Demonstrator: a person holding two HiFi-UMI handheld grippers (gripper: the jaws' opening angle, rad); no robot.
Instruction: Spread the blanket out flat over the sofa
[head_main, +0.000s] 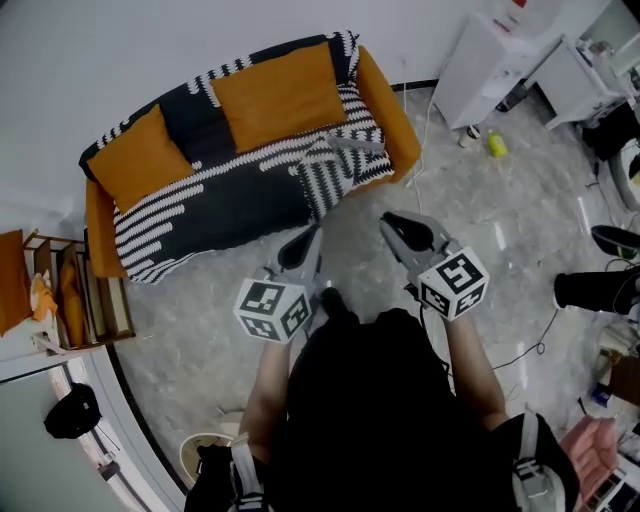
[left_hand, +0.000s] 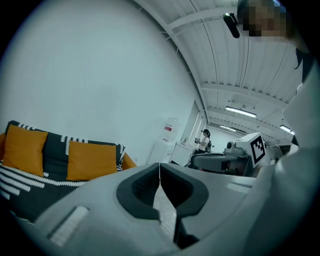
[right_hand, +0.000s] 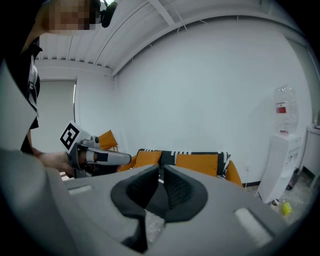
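Observation:
A black blanket with white stripes (head_main: 230, 195) lies over the orange sofa (head_main: 388, 105), covering its back and seat and hanging over the front. One part near the right seat (head_main: 335, 170) is folded up. Two orange cushions (head_main: 280, 95) (head_main: 140, 160) lean against the back. My left gripper (head_main: 308, 235) and right gripper (head_main: 390, 220) hover over the floor in front of the sofa, clear of the blanket. Both are shut and hold nothing. In the left gripper view the left gripper (left_hand: 159, 166) has the sofa (left_hand: 55, 155) to its left. The right gripper (right_hand: 161, 169) points at the sofa (right_hand: 195, 162).
A white water dispenser (head_main: 485, 65) stands right of the sofa, with a yellow-green bottle (head_main: 497, 145) on the floor beside it. A wooden rack (head_main: 80, 290) is on the left. Cables and a black shoe (head_main: 590, 290) lie at the right. Another person (left_hand: 204, 140) stands far off.

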